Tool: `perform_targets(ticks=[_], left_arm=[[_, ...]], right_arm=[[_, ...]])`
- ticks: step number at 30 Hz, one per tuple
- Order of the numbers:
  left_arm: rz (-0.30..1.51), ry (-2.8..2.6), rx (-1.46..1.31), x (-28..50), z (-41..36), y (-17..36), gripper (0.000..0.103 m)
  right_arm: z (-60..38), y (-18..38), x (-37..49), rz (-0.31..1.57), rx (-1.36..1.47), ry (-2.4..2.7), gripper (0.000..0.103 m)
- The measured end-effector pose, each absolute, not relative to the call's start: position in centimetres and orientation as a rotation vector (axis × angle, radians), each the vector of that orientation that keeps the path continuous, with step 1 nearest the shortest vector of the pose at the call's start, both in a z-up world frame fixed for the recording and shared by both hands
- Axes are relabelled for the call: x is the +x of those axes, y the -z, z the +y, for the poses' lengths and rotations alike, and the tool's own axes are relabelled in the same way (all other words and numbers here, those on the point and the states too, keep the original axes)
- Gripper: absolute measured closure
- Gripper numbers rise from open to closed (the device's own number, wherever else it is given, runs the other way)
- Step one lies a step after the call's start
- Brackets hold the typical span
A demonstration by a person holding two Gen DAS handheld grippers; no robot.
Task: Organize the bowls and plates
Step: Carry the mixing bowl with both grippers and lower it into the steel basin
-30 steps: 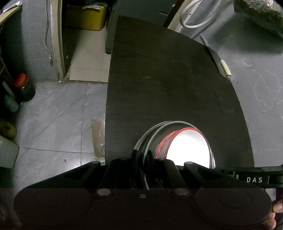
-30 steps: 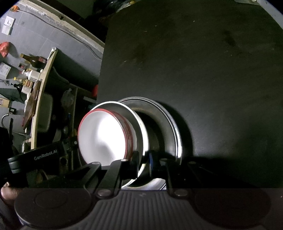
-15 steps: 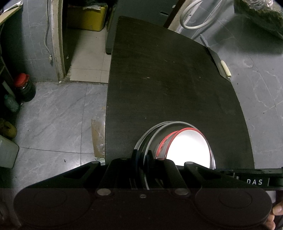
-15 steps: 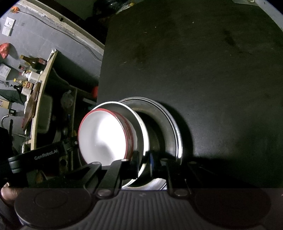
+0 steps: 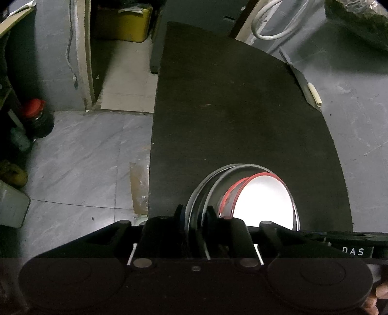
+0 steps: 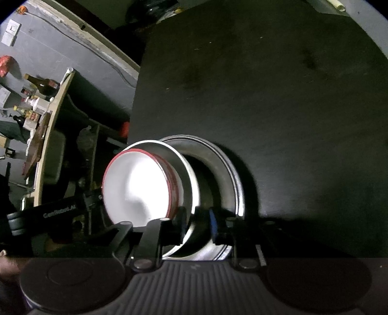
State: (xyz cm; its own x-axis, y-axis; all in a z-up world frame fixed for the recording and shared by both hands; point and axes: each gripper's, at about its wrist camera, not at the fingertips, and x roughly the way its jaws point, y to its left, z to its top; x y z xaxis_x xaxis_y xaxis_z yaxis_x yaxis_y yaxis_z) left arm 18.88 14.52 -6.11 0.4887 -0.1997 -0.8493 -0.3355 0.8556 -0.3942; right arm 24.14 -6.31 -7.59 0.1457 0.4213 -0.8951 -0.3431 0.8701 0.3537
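A white bowl with a red rim (image 5: 264, 201) (image 6: 135, 186) sits inside a steel plate (image 6: 184, 169), which rests in a larger steel plate (image 5: 213, 179) (image 6: 228, 169) on the black table (image 5: 237, 116). My left gripper (image 5: 195, 215) is shut on the steel plates' rim at the stack's left side. My right gripper (image 6: 197, 218) stands around the inner steel plate's rim on the opposite side, its jaws slightly parted with a gap at the blue pad. The left gripper's body (image 6: 48, 215) shows in the right wrist view.
The stack sits near the table's front edge (image 5: 151, 169). A grey tiled floor (image 5: 80, 155) lies to the left, with a red-capped jar (image 5: 38, 118). A shelf with bottles (image 6: 41, 97) stands beyond the table. A yellow box (image 5: 123, 21) is far back.
The right gripper's jaws have parted a little around the inner plate's rim. The left gripper and the stack have stayed almost still.
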Motion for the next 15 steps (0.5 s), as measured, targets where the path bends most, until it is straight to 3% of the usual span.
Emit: perform_targets(ticks=[6, 15], left_arm=[[1.080, -0.102, -0.556, 18.96, 14.32, 6.19, 0.078], [1.066, -0.146, -0.533, 18.37, 14.28, 5.74, 0.060]], right_arm=[[-6.28, 7.22, 23.81, 1.289, 0.035, -0.536, 0.074], [-6.23, 7.09, 23.57, 1.268, 0.022, -0.536, 0.073]])
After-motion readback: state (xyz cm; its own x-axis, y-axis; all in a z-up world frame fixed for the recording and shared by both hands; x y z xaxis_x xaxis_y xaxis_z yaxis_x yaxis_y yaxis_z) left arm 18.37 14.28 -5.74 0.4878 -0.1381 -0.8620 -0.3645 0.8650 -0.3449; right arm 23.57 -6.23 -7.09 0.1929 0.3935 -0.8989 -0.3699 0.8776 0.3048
